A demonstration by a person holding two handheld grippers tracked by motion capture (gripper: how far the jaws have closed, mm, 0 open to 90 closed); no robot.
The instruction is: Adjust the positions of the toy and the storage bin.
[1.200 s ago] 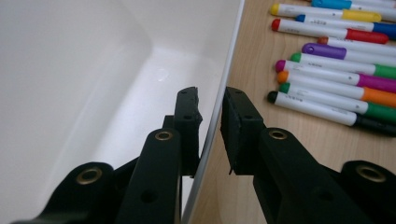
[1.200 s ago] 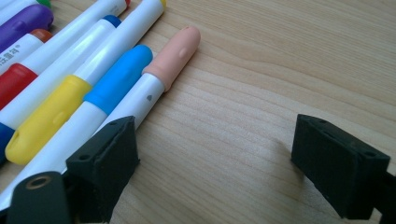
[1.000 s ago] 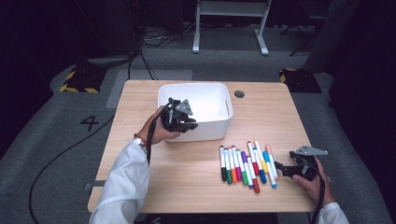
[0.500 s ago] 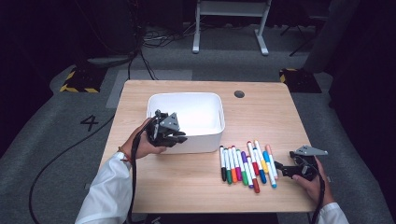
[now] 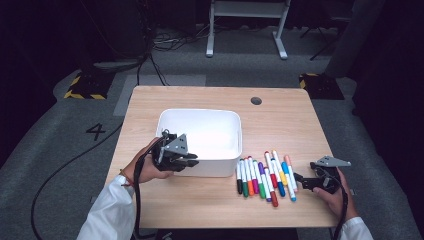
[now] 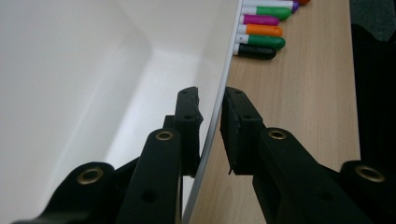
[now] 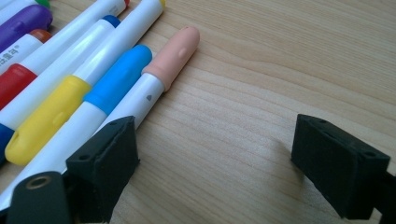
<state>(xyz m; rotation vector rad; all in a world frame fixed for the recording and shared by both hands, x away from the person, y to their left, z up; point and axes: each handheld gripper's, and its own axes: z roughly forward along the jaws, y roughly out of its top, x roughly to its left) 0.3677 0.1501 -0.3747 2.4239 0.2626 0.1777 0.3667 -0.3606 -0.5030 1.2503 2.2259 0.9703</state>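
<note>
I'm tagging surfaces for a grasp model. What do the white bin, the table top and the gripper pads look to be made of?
White bin: likely plastic, smooth and semi-glossy, with a thin wall. Table: wood or wood-look laminate, matte, with visible grain lines. Right gripper pads: black, matte, probably rubber or foam; the look leaves it open.

The bin (image 5: 200, 142) sits on the table (image 5: 280, 120) near the middle of the frame — the row of markers (image 5: 265, 177) lies just right of it, lower down.

bare table (image 5: 280, 127) behind markers (image 5: 265, 175), white bin (image 5: 200, 135) blocking left-centre
</note>
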